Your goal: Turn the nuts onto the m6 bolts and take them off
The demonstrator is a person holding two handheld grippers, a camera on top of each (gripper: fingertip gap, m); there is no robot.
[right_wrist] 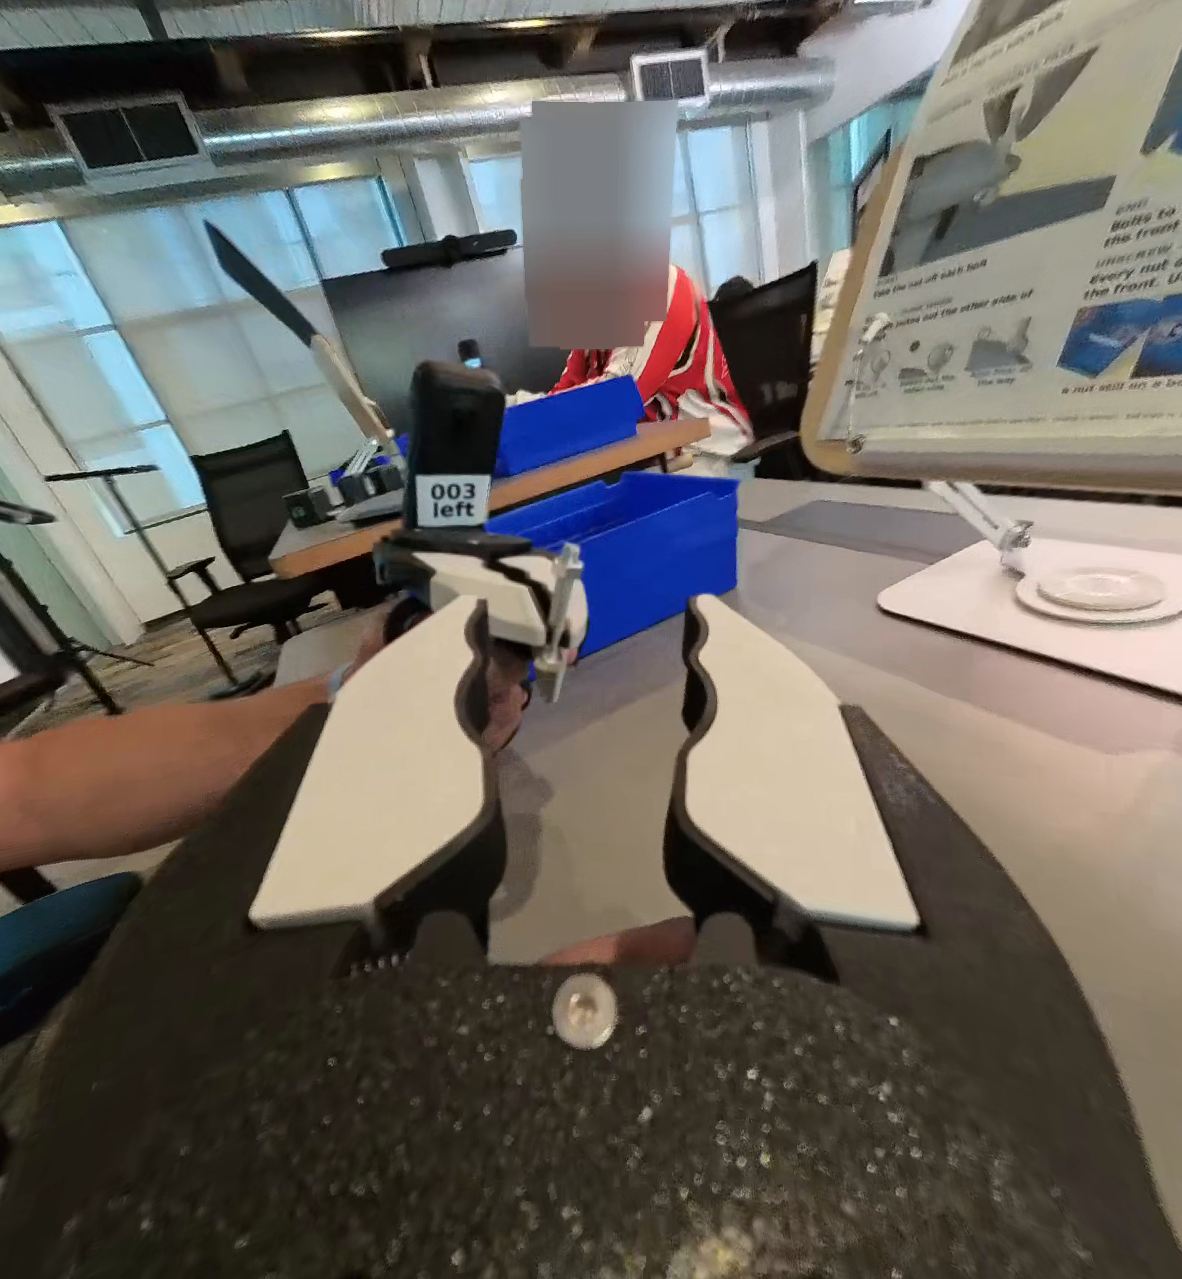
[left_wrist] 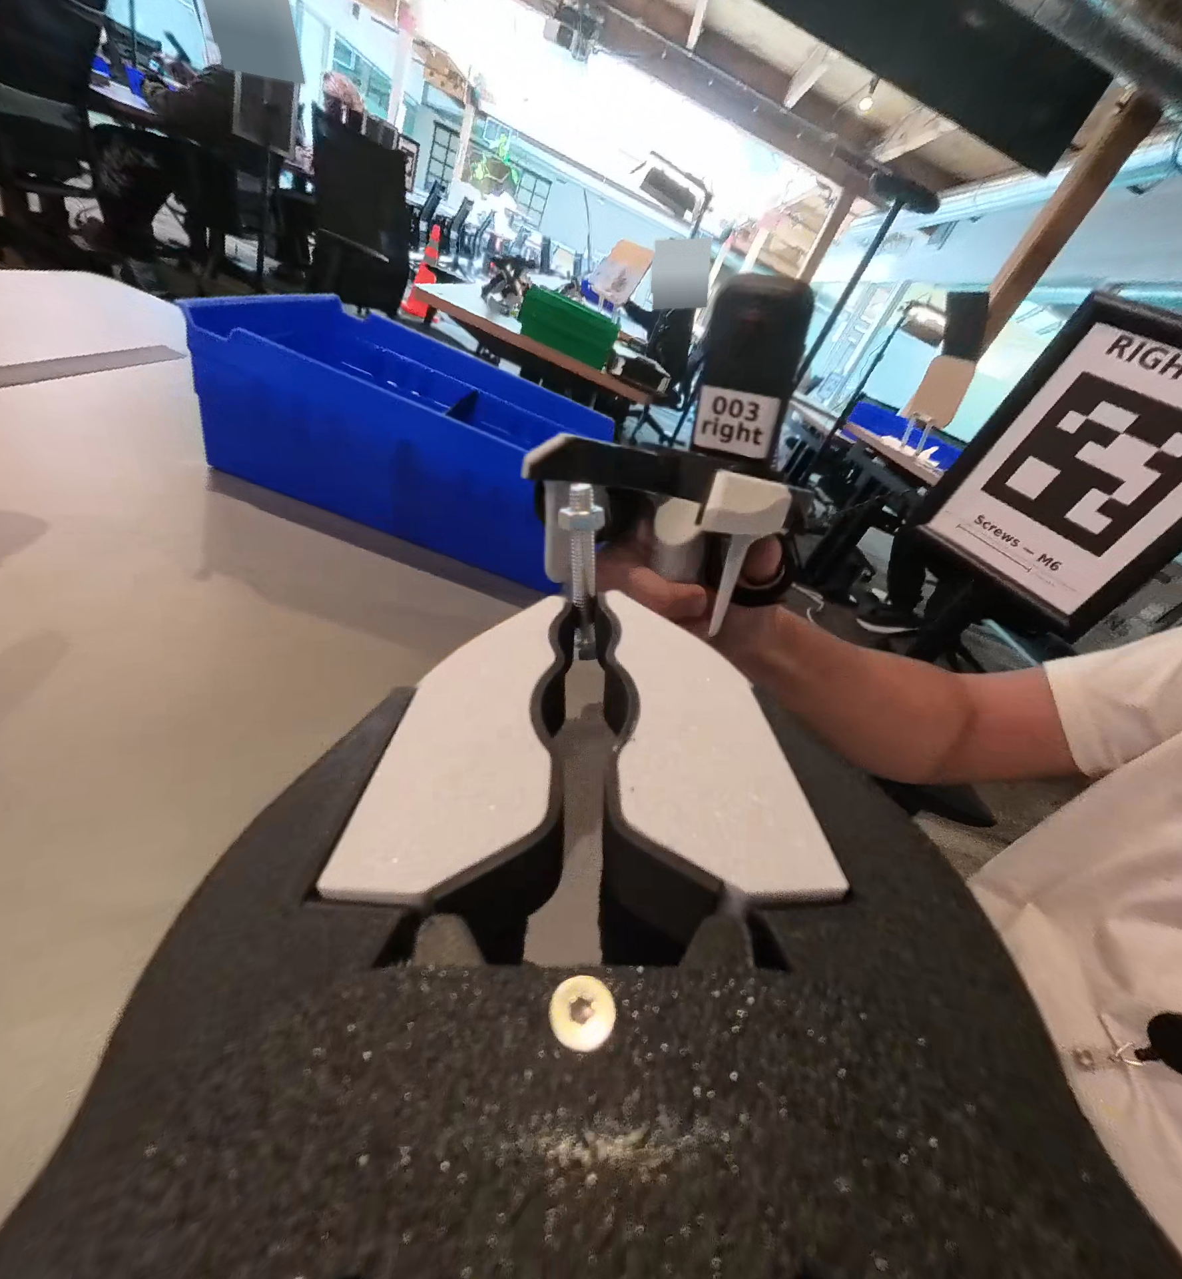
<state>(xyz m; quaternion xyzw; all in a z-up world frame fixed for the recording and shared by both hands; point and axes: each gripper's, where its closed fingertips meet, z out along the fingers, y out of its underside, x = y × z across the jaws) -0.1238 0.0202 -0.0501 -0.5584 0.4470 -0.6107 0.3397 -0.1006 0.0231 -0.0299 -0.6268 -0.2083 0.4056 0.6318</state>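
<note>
The left hand-held gripper (left_wrist: 584,633) is clenched on the lower end of one silver bolt (left_wrist: 579,554), its two white fingers (left_wrist: 484,727) pressed in on the shaft from either side so the bolt stands upright above the fingertips. One nut (left_wrist: 581,515) sits threaded near the bolt's top end, with a short bit of thread showing above it. The right hand-held gripper (right_wrist: 584,623) is released, its jaws spread wide with bare table showing between them; in the left wrist view it hangs just behind the bolt, its near finger beside the nut, though contact cannot be told. The grey table (left_wrist: 90,623) lies open and uncluttered to the left of the bolt, running out to its far rounded edge. One blue bin (left_wrist: 366,429) stands behind the bolt, its long wall closing off the room in that direction. To the right, one framed sign (left_wrist: 1093,470) with a black-and-white square pattern stands past the table's edge. In the right wrist view, one white stand base (right_wrist: 1058,623) sits on the table well to the right, holding one instruction sheet (right_wrist: 1058,228) that overhangs that side. Between the bin and the stand the tabletop is free.
</note>
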